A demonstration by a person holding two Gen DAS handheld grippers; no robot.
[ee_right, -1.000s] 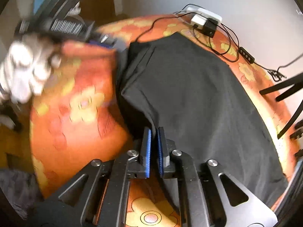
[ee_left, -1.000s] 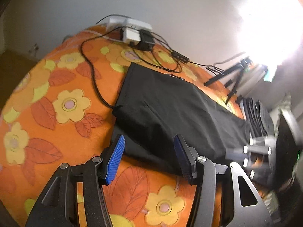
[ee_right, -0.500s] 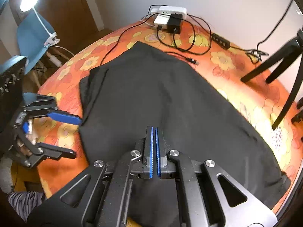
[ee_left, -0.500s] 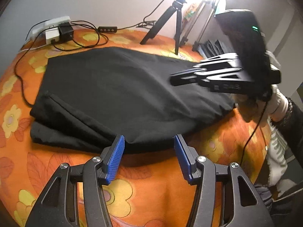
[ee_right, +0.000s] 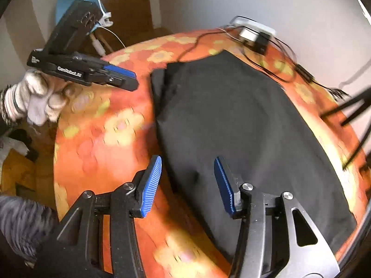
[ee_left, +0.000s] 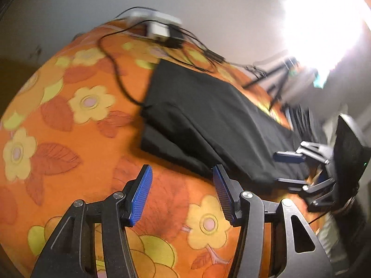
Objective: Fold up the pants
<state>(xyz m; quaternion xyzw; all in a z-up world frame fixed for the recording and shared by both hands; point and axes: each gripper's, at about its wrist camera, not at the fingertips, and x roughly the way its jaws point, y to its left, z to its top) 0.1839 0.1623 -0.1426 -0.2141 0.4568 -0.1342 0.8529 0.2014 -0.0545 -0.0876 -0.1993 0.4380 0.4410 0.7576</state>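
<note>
Roughly, left wrist view first: the left gripper (ee_left: 182,194) sat about half open with nothing between its blue pads, hovering over the orange floral cloth (ee_left: 69,139) at lower centre. The black pants (ee_left: 208,120) lay flat from centre toward the right edge, a folded layer showing along their near edge. The right gripper (ee_left: 286,168) showed at right, jaws straddling the pants' near edge. A power strip (ee_left: 157,25) and cables (ee_left: 116,69) sat at upper centre, glare at upper right.

Right wrist view: the right gripper (ee_right: 187,185) was opening, jaws apart, pants edge lying under the gap but not pinched. The pants (ee_right: 243,127) filled centre and right. The left gripper (ee_right: 120,76) hung upper left, clear of the fabric, held by a gloved hand (ee_right: 39,102).

Risk, as a judgement: with neither gripper holding anything, the just-released layer could slip or bunch if a jaw dragged on it; a fold toward the top of frame could snag the cables.

Only the right view showed the gloved hand and tripod legs (ee_right: 347,111) at right; only the left view showed the layered hem side-on.
</note>
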